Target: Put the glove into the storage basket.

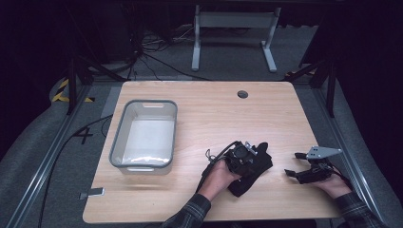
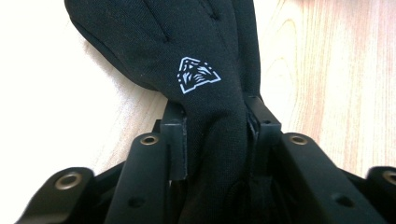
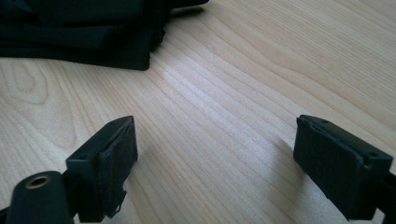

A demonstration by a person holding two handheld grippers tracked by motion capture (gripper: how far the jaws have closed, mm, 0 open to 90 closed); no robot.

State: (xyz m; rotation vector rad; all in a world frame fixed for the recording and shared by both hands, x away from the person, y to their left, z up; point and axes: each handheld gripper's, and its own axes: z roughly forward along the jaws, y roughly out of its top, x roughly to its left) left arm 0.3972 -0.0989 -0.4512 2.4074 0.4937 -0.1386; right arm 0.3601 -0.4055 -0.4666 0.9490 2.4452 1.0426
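A black glove (image 2: 196,70) on the wooden table (image 1: 199,109) is pinched by the left gripper (image 2: 215,126), the right gripper (image 3: 215,154) held spread nearby; slippage is risked if only loose fabric is caught.

Plaid sleeves (image 1: 190,213); black grippers, brass-ringed screw holes (image 2: 149,139), grey three-cornered plate (image 1: 322,152).

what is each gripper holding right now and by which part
The left gripper is shut on the black glove, pinching a bunched fold just below its white logo. The right gripper is open, holding nothing.
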